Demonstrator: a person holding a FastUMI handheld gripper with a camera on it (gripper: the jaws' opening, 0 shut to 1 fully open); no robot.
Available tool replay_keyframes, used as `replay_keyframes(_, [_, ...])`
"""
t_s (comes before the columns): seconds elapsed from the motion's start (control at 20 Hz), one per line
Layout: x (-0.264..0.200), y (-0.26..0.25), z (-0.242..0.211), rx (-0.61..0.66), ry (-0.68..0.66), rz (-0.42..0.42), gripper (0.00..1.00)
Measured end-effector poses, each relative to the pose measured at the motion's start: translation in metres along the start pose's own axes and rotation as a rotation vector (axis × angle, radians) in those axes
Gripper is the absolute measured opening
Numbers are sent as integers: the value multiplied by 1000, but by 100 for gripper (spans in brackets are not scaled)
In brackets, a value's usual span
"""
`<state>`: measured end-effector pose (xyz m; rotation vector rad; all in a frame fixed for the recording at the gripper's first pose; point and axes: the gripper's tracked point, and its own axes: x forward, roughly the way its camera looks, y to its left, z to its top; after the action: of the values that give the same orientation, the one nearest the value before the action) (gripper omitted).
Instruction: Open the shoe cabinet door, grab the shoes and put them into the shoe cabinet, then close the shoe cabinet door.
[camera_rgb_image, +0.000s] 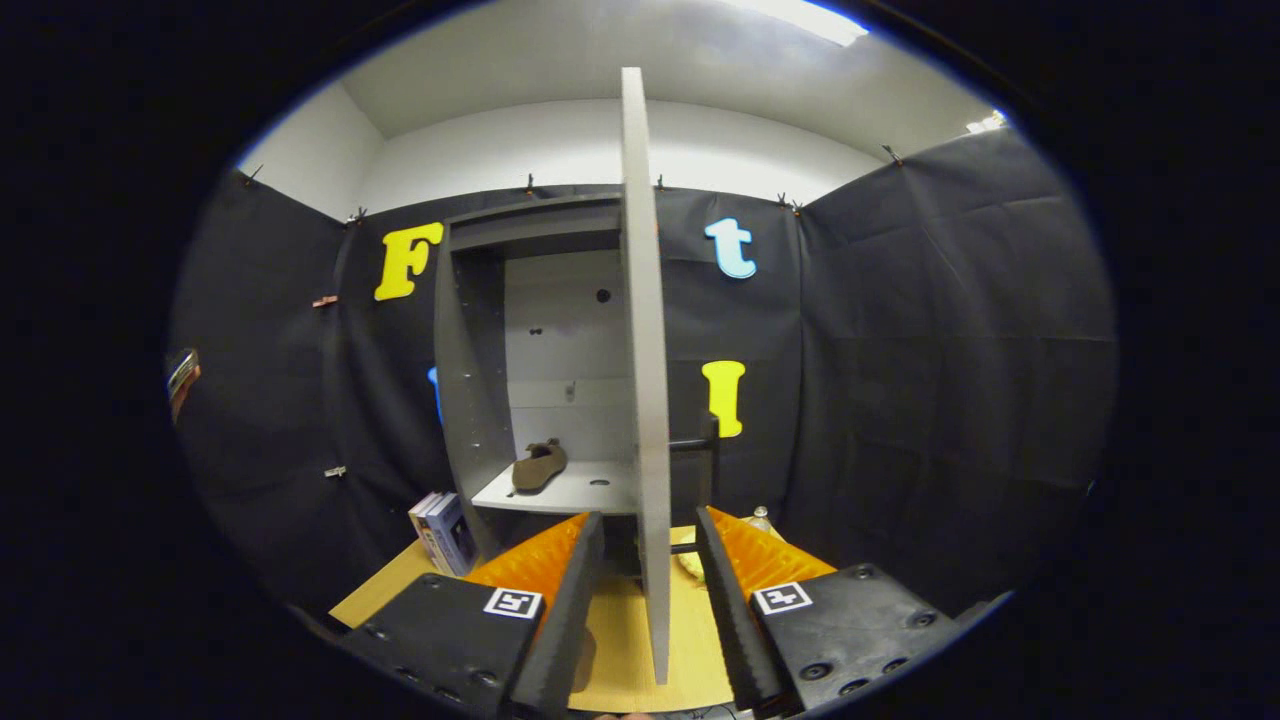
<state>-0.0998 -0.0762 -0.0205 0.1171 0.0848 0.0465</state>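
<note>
Fingers of the gripper (650, 545) stand apart, 1 on each side of the open cabinet door (645, 380), and I cannot tell if they touch it. Inside the shoe cabinet (470, 380), 1 brown shoe (540, 465) already lies on the shelf (570, 492). You should close the fingers near the door edge, then swing the door slowly toward the cabinet, keeping it straight between the fingers

The gripper (648, 545) is sitting with fingers spread either side of the open cabinet door (645, 400), edge-on between them; beyond, a brown shoe (540, 466) is lying on the shoe cabinet (470, 350) shelf; books (443, 533) are standing beside it.
</note>
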Motion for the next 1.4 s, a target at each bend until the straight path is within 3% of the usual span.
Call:
replay_keyframes(0.1, [-1, 29, -14, -31, 32, 63, 79])
replay_keyframes(0.2, [5, 53, -32, -26, 72, 116, 89])
replay_keyframes(0.35, [22, 89, -77, 14, 170, 181, 98])
replay_keyframes(0.55, [48, 122, -170, 32, 379, 228, 99])
replay_keyframes(0.9, [58, 135, -354, 70, 719, 224, 99])
replay_keyframes(1.4, [118, 144, -498, 63, 845, 158, 97])
